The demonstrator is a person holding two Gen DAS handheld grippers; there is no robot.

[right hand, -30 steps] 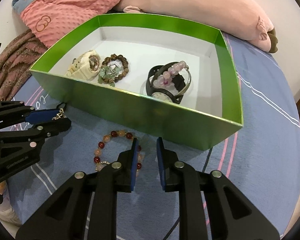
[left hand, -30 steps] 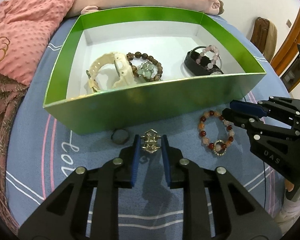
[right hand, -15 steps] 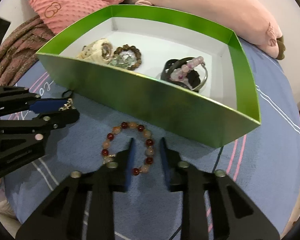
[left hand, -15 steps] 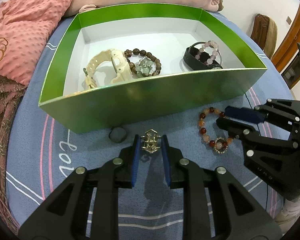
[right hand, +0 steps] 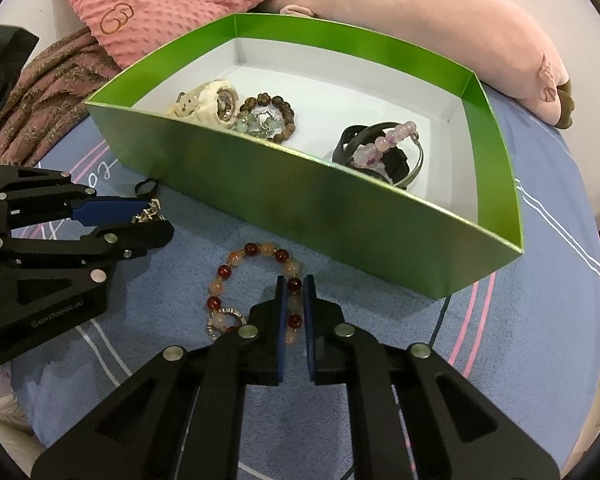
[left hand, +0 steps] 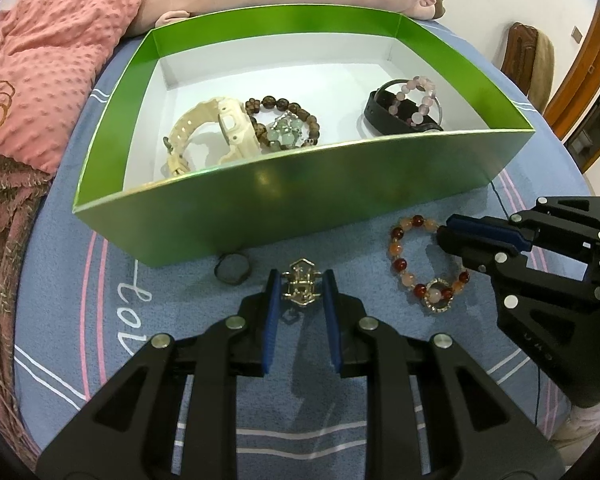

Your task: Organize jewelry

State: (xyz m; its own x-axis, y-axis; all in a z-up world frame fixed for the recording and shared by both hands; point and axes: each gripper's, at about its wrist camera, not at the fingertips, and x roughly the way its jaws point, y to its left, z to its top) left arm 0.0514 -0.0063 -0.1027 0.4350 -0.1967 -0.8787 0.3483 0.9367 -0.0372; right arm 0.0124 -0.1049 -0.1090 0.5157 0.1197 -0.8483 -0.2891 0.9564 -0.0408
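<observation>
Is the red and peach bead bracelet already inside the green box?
No, the red and peach bead bracelet lies on the blue cloth outside the green box.

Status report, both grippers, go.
Left gripper shut on gold clip. Right gripper shut on bead bracelet, on the bedsheet. Green box ahead, near wall to clear.

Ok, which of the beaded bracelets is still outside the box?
The red-and-peach beaded bracelet, lying on the blue bedspread between the right gripper jaws. The brown one and the pink one already sit inside the green box.
</observation>
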